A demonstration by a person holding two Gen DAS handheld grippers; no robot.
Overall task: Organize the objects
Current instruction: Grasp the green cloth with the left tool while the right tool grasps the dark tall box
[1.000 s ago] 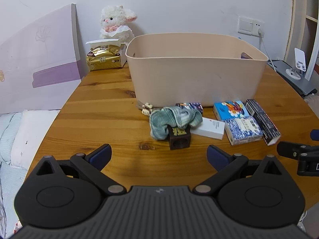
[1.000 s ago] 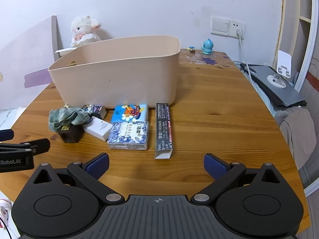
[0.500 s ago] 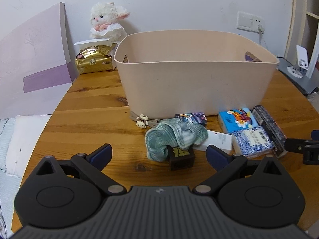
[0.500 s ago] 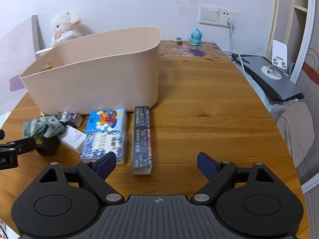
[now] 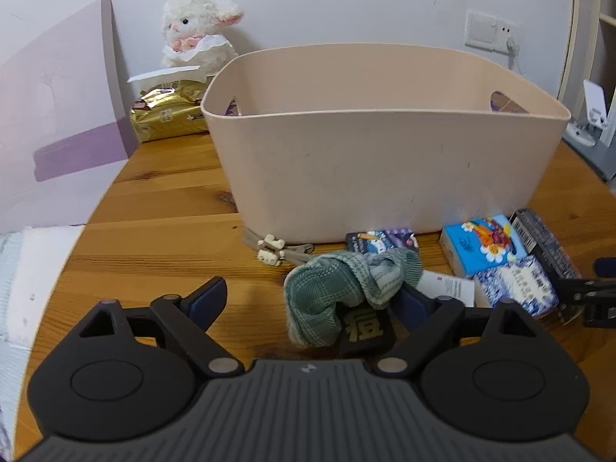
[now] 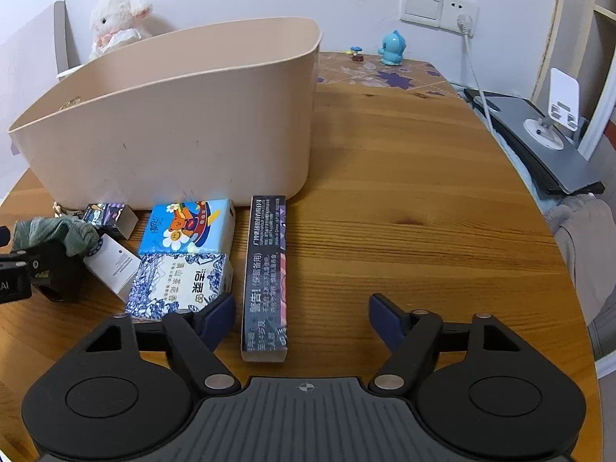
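A beige bin (image 5: 381,161) stands on the round wooden table (image 6: 423,200); it also shows in the right wrist view (image 6: 173,131). In front of it lie a green cloth (image 5: 346,288) draped over a black cube (image 5: 364,327), a white card (image 5: 446,287), a small purple box (image 5: 381,239), two tissue packs (image 6: 188,223) (image 6: 181,281) and a long dark box (image 6: 265,265). My left gripper (image 5: 312,296) is open with the cloth and cube between its fingers. My right gripper (image 6: 302,312) is open around the near end of the long dark box.
A plush lamb (image 5: 196,34) and a gold packet (image 5: 169,115) sit behind the bin at the left. A hair tie with beige charms (image 5: 273,250) lies by the bin's base. A blue figurine (image 6: 392,48), a wall socket with cable and a grey laptop with a phone stand (image 6: 539,142) are at the right.
Both grippers have moved forward and down toward the objects. The left one now straddles the cloth and cube; the right one now straddles the long dark box. Both stay open.
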